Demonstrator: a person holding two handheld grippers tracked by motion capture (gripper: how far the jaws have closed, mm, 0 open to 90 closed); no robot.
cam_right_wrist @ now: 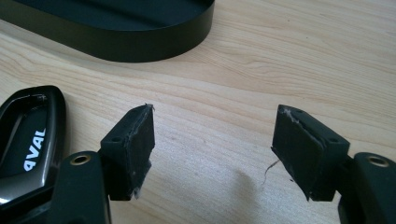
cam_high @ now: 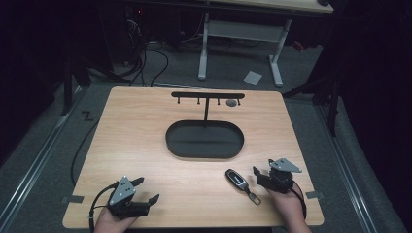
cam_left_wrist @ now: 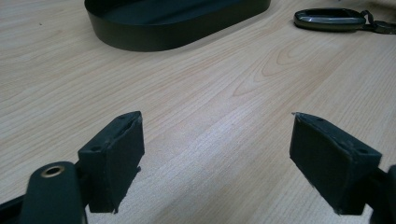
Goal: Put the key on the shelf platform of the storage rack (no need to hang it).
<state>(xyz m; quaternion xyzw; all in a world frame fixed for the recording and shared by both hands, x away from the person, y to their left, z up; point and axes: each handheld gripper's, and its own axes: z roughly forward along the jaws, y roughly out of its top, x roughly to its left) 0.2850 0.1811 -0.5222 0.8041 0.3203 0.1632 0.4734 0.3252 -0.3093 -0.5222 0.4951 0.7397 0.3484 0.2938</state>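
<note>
Clearly the work in hand centres on the car key fob (cam_high: 236, 179), which lies flat on the wooden counter (cam_high: 145, 145) just beside the right tool (cam_high: 262, 175), its metal clip (cam_high: 253, 197) trailing toward the person's edge. Lying loose and apart from everything else, it looks set out for picking up. Behind it sits a black oval tray (cam_high: 204, 140) with a thin post rising from its far side to a crossbar with hooks (cam_high: 208, 95). A small grey object (cam_high: 231, 102) shows at the bar's right end, too small to identify; I judge the stand is meant for hanging keys, which would explain the fob's place just in front of it.

The right tool stands wide, nothing between its jaws; in the right gripper view the fob (cam_right_wrist: 28, 140) is just outside the left jaw, so the tool is beside it rather than around it. The left tool (cam_high: 145, 190) is also spread wide and empty, resting low near the counter's front left, well apart from the fob (cam_left_wrist: 329, 19), which shows far off in its view beyond the tray (cam_left_wrist: 177, 23). That position suggests it is waiting while the right does the reaching.

The fob's thin, flat body may call for a low approach.
</note>
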